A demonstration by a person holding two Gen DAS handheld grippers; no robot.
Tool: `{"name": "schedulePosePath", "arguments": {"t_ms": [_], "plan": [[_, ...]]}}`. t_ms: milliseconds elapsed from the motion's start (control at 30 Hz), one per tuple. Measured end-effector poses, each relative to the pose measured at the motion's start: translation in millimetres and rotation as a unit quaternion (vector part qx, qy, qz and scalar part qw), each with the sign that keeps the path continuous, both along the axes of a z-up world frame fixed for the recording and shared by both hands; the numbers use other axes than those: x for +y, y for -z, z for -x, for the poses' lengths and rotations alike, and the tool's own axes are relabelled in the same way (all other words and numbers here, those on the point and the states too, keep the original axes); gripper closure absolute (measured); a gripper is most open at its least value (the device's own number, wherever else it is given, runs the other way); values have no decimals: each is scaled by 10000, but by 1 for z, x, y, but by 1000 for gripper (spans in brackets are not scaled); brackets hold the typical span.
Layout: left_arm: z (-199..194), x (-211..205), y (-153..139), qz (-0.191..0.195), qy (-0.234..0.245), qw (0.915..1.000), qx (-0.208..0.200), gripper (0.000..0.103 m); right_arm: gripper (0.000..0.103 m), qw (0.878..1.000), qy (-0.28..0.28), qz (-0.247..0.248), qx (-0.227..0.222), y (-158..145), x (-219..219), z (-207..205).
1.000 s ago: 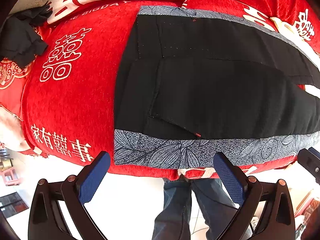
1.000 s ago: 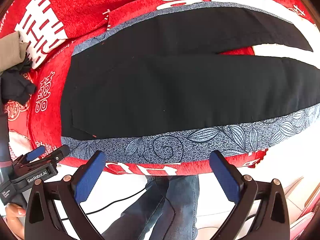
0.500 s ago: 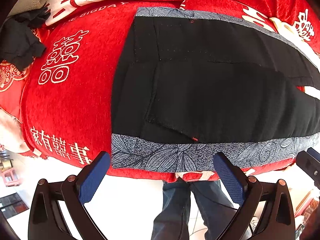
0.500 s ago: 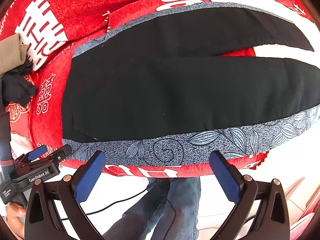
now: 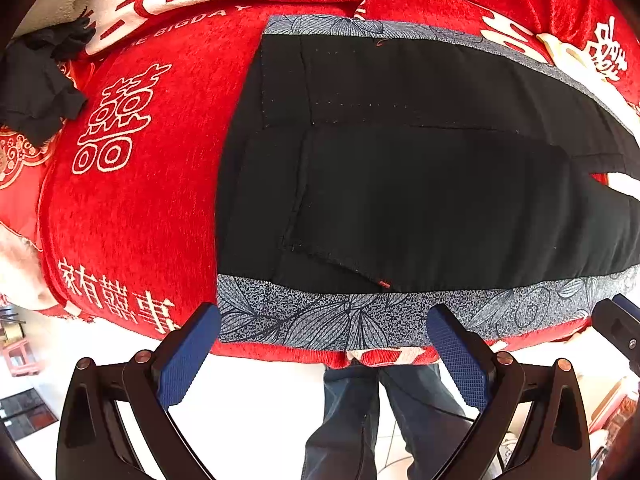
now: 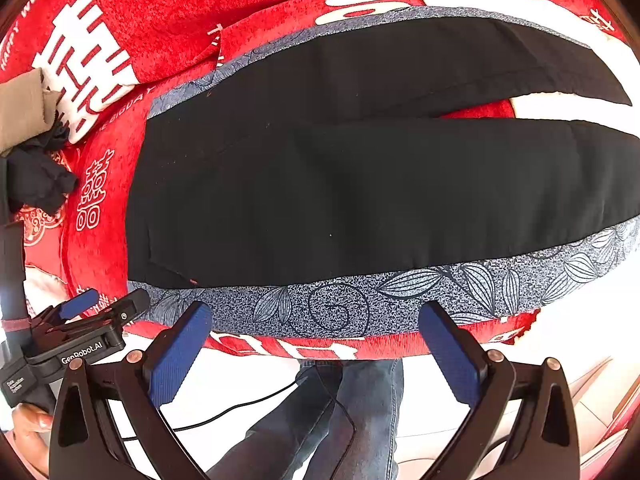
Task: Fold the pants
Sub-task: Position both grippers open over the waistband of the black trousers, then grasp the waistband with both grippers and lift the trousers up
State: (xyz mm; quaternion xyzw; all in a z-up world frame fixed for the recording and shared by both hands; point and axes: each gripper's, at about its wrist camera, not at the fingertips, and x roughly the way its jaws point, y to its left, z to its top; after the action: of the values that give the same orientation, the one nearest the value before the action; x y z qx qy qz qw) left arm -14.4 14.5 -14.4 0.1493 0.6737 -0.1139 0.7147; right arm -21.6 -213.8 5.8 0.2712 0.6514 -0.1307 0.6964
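Black pants [image 5: 420, 184] with grey leaf-print side bands lie spread flat on a red blanket [image 5: 152, 216], waist to the left, legs running right. In the right wrist view the pants [image 6: 360, 192] show both legs apart at the right. My left gripper [image 5: 324, 344] is open and empty, just off the near printed band by the waist. My right gripper [image 6: 316, 340] is open and empty, just off the near band further along the leg. The left gripper also shows in the right wrist view [image 6: 96, 312].
A crumpled dark cloth [image 5: 36, 88] lies at the blanket's far left, with a beige cloth [image 6: 20, 112] beside it. The blanket's near edge [image 5: 280, 352] drops to a white floor. The person's jeans-clad legs [image 5: 380, 420] stand below.
Both grippers have moved slightly closer to the pants' near edge; the pants sit a little lower in both views. Jaws stay open.
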Motion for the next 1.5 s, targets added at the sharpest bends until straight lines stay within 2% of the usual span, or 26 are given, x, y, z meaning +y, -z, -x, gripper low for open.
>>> {"name": "schedulePosePath", "arguments": {"t_ms": [333, 733, 967, 1033, 1133, 1233, 1400, 1433, 1500], "plan": [[-2, -2, 4, 100, -38, 9999, 43, 0, 0, 10000, 39, -41, -4, 5, -3, -2], [-4, 0, 8, 542, -169, 9983, 104, 0, 0, 9990, 271, -276, -204, 12, -7, 1], [-3, -2, 8, 578, -124, 9982, 93, 0, 0, 9983, 377, -317, -302, 13, -9, 4], [-4, -1, 7, 710, -156, 9973, 113, 0, 0, 9982, 404, -323, -312, 13, -9, 5], [-4, 7, 5, 1128, -349, 9928, 213, 0, 0, 9976, 465, -378, -361, 14, -9, 7], [-4, 20, 5, 1475, -559, 9871, 283, 0, 0, 9949, 573, -641, -525, 17, -9, 12], [-5, 42, 12, 1877, -760, 9785, 380, 0, 0, 9816, 691, -1568, -837, 35, 5, 16], [-5, 45, 14, 1927, -774, 9774, 404, 0, 2, 9785, 673, -1757, -841, 43, 11, 17], [-5, 52, 19, 2042, -786, 9745, 489, 0, 13, 9719, 675, -2096, -827, 59, 24, 16]]}}
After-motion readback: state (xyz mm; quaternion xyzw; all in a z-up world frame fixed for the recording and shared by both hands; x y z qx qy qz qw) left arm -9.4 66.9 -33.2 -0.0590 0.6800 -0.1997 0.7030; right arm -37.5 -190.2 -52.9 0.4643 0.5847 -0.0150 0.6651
